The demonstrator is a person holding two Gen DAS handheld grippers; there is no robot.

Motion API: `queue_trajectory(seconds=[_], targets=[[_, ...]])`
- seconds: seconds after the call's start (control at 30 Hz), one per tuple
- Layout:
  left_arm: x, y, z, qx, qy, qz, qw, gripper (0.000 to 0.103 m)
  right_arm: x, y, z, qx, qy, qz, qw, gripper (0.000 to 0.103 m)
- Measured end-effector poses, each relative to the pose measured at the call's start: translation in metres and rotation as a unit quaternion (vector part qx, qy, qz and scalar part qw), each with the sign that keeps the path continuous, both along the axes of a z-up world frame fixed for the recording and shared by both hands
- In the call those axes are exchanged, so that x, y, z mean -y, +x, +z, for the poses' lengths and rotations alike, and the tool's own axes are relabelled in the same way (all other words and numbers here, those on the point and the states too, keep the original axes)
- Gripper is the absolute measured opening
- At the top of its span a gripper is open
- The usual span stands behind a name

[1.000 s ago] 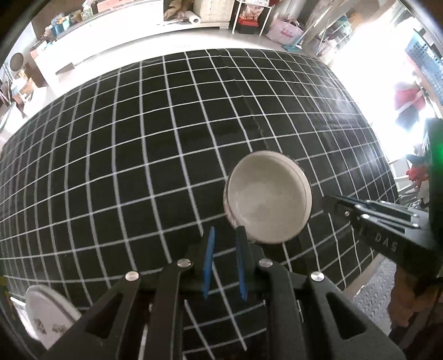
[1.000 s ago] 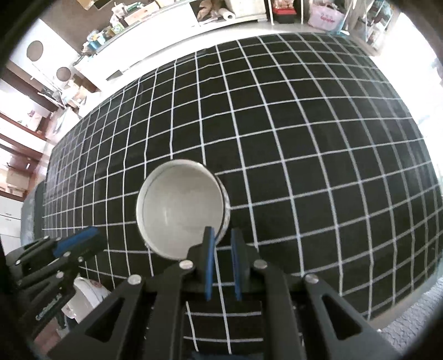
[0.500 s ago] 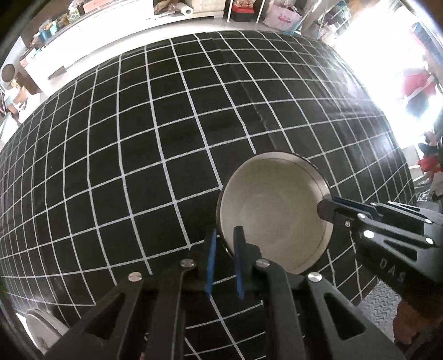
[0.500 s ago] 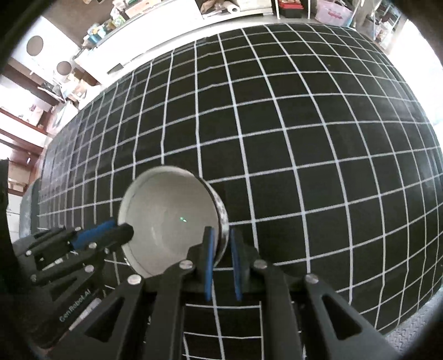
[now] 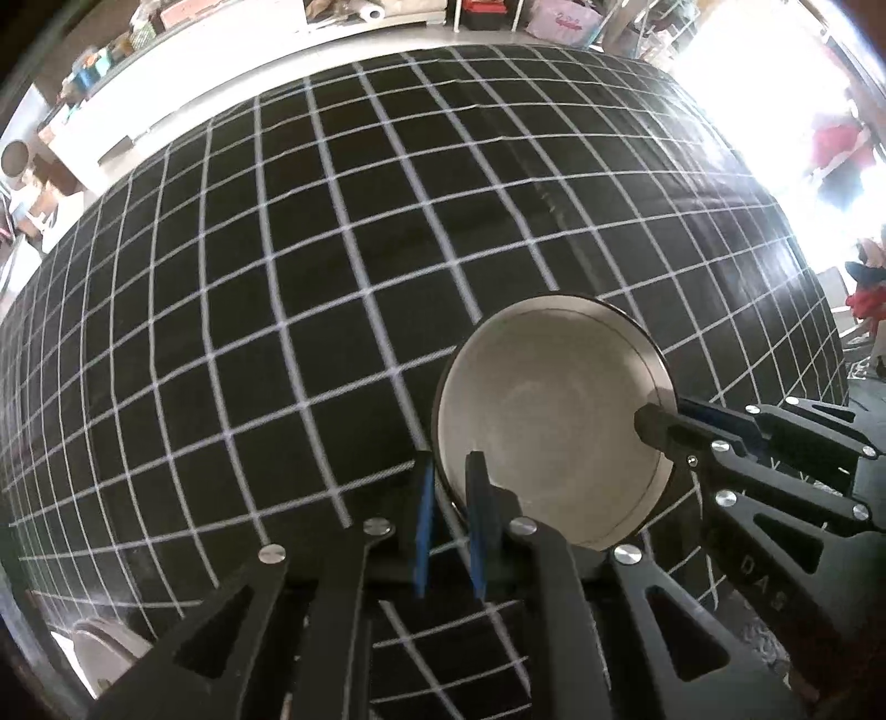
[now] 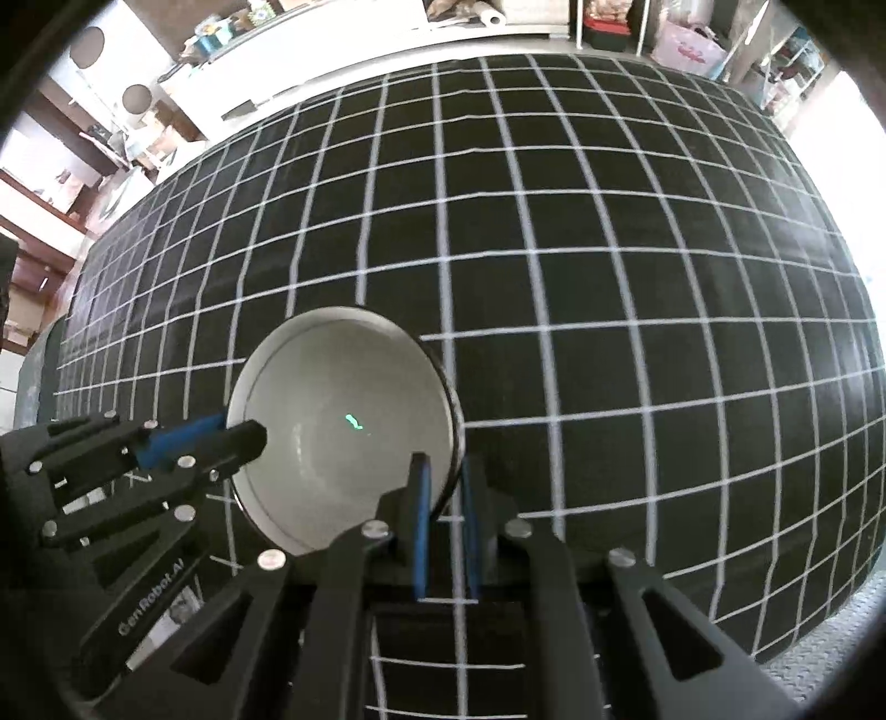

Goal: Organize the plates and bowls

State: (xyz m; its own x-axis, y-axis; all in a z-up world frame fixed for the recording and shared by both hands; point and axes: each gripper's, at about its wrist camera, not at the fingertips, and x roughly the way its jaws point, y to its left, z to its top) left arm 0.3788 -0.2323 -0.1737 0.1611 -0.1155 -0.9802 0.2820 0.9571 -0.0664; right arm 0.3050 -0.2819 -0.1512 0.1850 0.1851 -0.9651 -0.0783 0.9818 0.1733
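Left hand-held gripper (image 5: 449, 473) and right hand-held gripper (image 6: 444, 475) apparently clamped on bowl (image 5: 548, 421) rim, opposite sides.

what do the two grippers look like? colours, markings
Both the left gripper and the right gripper are matte black linkage frames with silver rivets and thin blue finger pads. White lettering on the sides: "GenRobot.AI" and "DAS". No cables or sleeves visible.

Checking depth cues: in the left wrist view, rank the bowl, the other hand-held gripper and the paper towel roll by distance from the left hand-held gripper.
1. Bowl: its rim sits between the left hand-held gripper pads.
2. Right hand-held gripper: at the bowl's opposite rim, right of frame.
3. Paper towel roll: beyond the table, top of frame.
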Motion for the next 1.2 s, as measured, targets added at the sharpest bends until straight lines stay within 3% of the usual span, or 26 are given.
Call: queue_trajectory(seconds=[0.27,0.63,0.9,1.2], targets=[[-0.052,-0.012,-0.002,-0.015,0.029,0.023,0.9992,0.009,-0.047,-0.012,-0.001,-0.008,0.012,0.031,0.999,0.014],[-0.138,-0.036,0.000,-0.020,0.032,0.063,0.9973,0.009,-0.115,-0.017,0.000,-0.019,0.011,0.074,0.997,0.014],[-0.206,-0.049,0.000,-0.021,0.013,0.091,0.9955,0.009,-0.152,-0.018,-0.001,-0.022,-0.003,0.097,0.995,0.014],[-0.255,-0.047,-0.011,-0.022,-0.009,0.100,0.9947,0.009,-0.198,-0.001,-0.011,-0.030,-0.023,0.102,0.994,0.014]])
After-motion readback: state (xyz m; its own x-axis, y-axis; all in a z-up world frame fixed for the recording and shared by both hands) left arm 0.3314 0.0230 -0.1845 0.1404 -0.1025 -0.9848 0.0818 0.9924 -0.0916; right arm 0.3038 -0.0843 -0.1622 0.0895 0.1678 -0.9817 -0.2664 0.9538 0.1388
